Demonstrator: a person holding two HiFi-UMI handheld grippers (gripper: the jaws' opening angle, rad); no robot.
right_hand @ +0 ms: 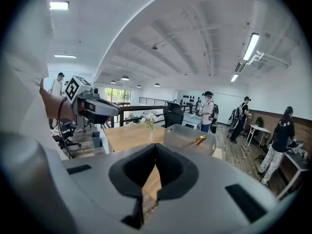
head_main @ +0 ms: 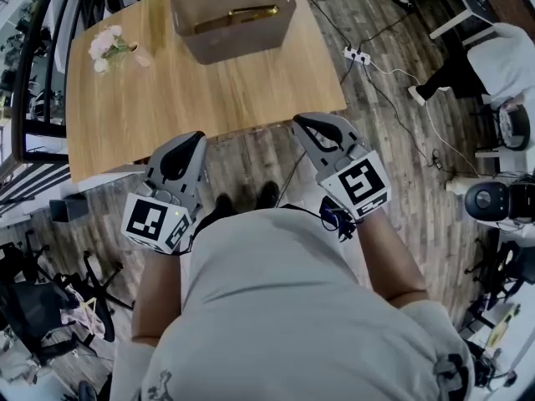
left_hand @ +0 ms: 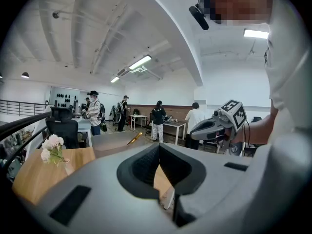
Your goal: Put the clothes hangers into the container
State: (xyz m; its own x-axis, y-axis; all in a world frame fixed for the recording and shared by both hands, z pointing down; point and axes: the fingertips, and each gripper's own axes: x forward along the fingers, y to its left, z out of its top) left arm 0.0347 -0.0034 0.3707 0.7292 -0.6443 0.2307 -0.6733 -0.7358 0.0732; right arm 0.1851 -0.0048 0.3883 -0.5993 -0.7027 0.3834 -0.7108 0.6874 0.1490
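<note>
Both grippers, left and right, are closed and empty in front of the person's chest, short of the wooden table. A gold clothes hanger lies inside the grey container on it.

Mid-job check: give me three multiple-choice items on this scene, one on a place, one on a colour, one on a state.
1. Where does the container stand?
A) on the floor
B) at the far end of the table
C) on a chair

2. What colour is the hanger lying in the container?
A) red
B) blue
C) gold

3. How do the left gripper and right gripper stand?
A) both shut, empty
B) left one holding a hanger
C) both wide open

Answers:
1 B: the head view shows it on the wood, far from the person.
2 C: it glints gold against the grey walls.
3 A: each gripper view shows the jaws together with nothing between them.
</note>
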